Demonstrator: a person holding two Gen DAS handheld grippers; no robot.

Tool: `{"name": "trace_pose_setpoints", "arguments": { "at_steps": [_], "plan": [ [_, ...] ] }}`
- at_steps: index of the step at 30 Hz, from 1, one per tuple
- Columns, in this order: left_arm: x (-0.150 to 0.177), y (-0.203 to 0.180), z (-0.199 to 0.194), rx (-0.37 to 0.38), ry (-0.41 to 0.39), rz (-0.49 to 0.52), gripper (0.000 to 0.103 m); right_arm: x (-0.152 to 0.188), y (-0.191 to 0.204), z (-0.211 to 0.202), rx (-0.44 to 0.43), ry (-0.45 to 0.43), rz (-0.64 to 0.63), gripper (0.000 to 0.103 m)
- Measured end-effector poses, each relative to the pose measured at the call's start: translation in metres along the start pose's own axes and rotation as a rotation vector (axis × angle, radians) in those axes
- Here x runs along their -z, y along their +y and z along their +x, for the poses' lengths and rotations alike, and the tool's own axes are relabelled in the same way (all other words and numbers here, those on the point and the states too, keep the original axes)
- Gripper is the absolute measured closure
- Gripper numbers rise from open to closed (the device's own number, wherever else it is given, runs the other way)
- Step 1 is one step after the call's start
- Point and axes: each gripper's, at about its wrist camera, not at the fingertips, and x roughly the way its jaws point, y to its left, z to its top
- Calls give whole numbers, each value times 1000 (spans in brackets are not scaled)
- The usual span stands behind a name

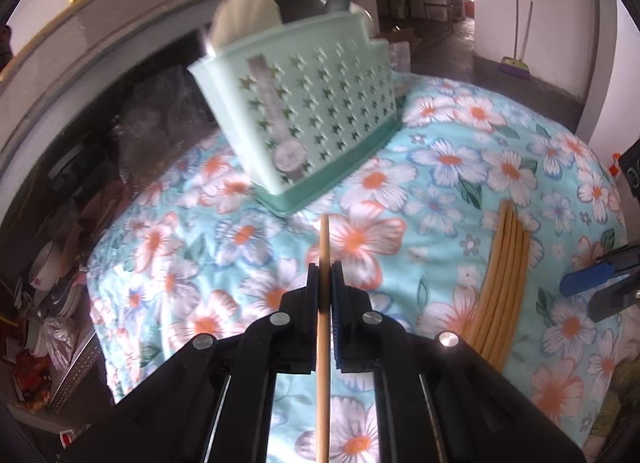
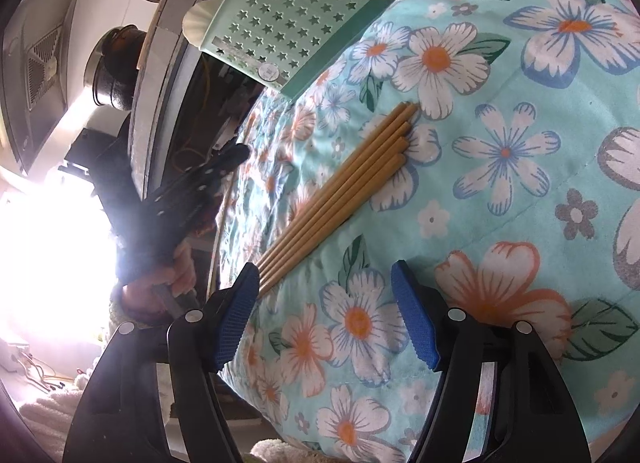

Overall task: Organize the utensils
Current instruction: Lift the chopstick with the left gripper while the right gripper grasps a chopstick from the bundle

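Note:
My left gripper (image 1: 325,269) is shut on a single wooden chopstick (image 1: 324,247), held above the floral cloth and pointing toward the mint-green utensil holder (image 1: 316,103) with star holes. A white spoon (image 1: 244,19) stands in the holder. A bundle of several wooden chopsticks (image 1: 506,279) lies on the cloth to the right. In the right wrist view my right gripper (image 2: 324,283) is open and empty, just past the near ends of the bundle (image 2: 340,191); its left finger is beside them. The holder (image 2: 292,23) is further up. My left gripper (image 2: 224,161) shows at the left.
The floral cloth (image 1: 460,191) covers a rounded surface that drops off at the left. Beyond the left edge are dishes and bags (image 1: 48,303) lower down. A grey counter edge (image 1: 120,23) runs behind the holder. A broom (image 1: 520,43) leans on the far wall.

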Motion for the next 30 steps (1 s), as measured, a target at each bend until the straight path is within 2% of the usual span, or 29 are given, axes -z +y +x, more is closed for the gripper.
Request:
{"name": "trace_pose_setpoints", "arguments": {
  "at_steps": [3,8,14,22,24,28,30],
  "plan": [
    [-1,9,-21,-15,-31,-46,98,0,-3,0,1,-7,14,42],
    [0,19,-63,-19,-90,-161,98,-1,-12,-3,9,-26,50,54],
    [15,16,-95,17,-157,-299,98,-10,-20,0,9,-58,108,61],
    [37,9,-95,100,-217,-452,98,-27,-25,8,20,-99,177,69],
    [39,5,-93,127,-225,-475,98,-31,-27,10,27,-113,190,73],
    [41,-3,-88,169,-240,-507,98,-34,-37,12,32,-130,224,92],
    [40,-6,-85,187,-242,-517,98,-33,-41,9,14,-134,232,93]
  ]
}}
